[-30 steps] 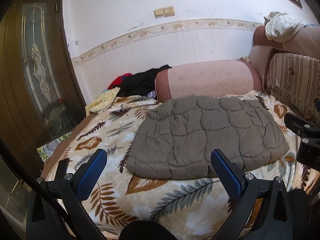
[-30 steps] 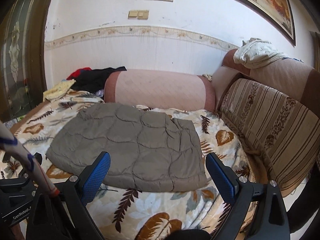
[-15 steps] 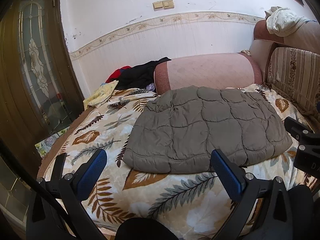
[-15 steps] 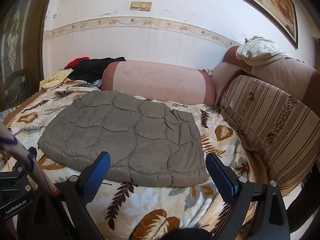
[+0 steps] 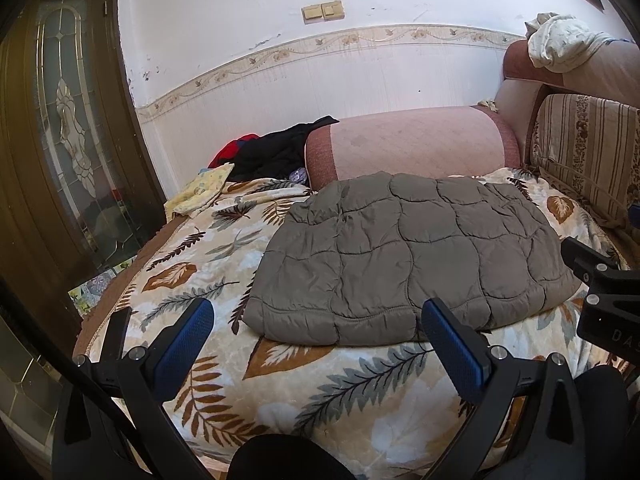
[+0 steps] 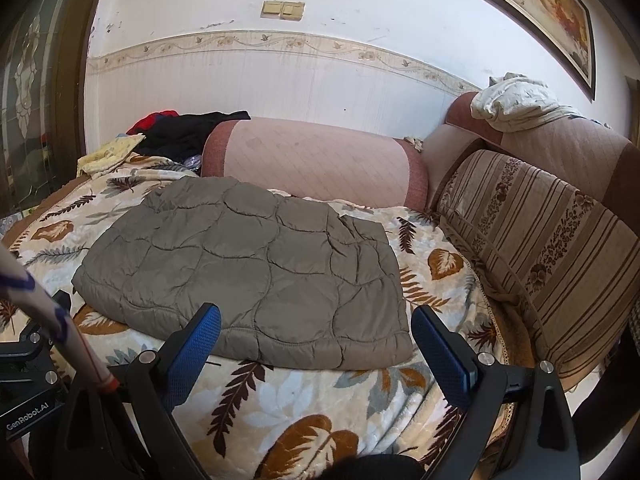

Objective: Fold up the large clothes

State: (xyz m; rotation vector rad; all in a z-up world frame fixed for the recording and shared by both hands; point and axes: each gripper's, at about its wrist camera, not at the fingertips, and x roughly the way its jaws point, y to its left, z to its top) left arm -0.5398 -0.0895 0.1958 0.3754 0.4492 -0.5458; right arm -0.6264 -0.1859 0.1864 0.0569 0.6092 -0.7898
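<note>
A grey-brown quilted jacket (image 5: 400, 256) lies folded flat on the leaf-patterned blanket (image 5: 224, 256) of a sofa bed; it also shows in the right wrist view (image 6: 256, 272). My left gripper (image 5: 316, 320) is open and empty, held just short of the jacket's near edge. My right gripper (image 6: 316, 324) is open and empty, its fingers either side of the jacket's near right corner, above the blanket (image 6: 304, 400).
A pink bolster cushion (image 5: 412, 144) lies behind the jacket. Black, red and yellow clothes (image 5: 272, 152) are piled at the far left. A striped backrest (image 6: 532, 240) runs along the right with a white cloth (image 6: 516, 100) on top. A glass door (image 5: 60, 128) stands left.
Both grippers have moved forward toward the jacket and tilted down a little. The jacket has not moved. Both stay open.
</note>
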